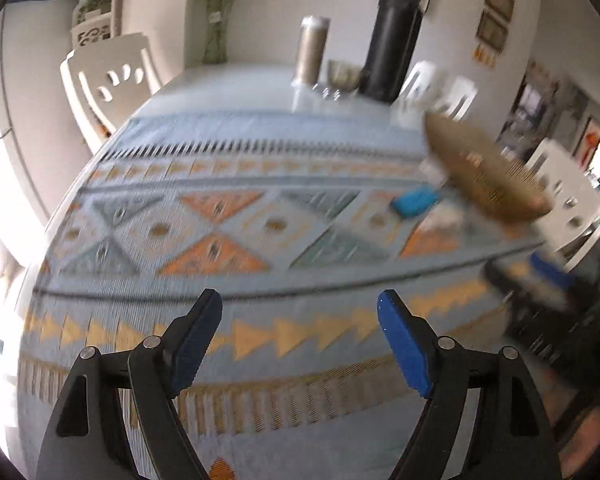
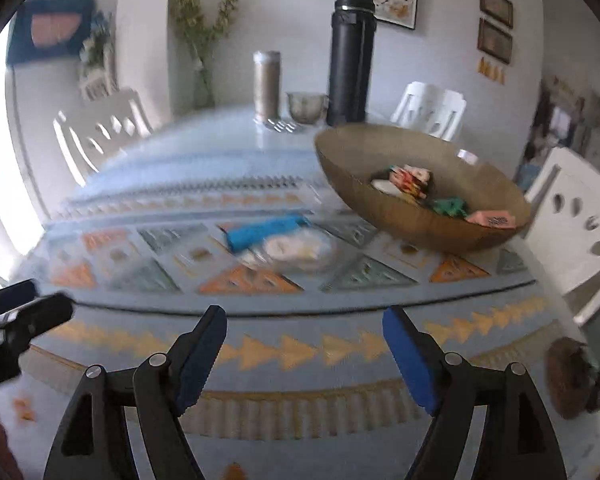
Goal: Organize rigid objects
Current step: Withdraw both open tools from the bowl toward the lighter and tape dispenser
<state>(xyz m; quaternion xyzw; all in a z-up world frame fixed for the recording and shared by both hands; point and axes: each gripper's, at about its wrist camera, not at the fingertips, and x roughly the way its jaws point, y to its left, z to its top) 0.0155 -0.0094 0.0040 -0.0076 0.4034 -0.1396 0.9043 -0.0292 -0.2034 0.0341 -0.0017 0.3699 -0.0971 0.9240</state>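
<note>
A brown oval bowl [image 2: 416, 216] stands on the patterned tablecloth [image 2: 260, 352] at the right, holding several small colourful items [image 2: 412, 182]. The same bowl [image 1: 484, 168] is blurred at the right of the left wrist view. A blue block [image 2: 266, 230] lies left of the bowl beside a clear wrapped packet [image 2: 296, 250]; the blue block [image 1: 414, 200] also shows in the left wrist view. My left gripper [image 1: 300, 306] is open over bare cloth, nothing between its fingers. My right gripper [image 2: 305, 316] is likewise open and empty, short of the block. The other gripper [image 2: 20, 320] shows at the left edge.
A tall black flask [image 2: 350, 60], a beige tumbler [image 2: 267, 84] and a small metal bowl [image 2: 306, 106] stand at the far side of the table. White chairs [image 2: 576, 224] ring the table. A vase of stems [image 2: 204, 48] stands behind.
</note>
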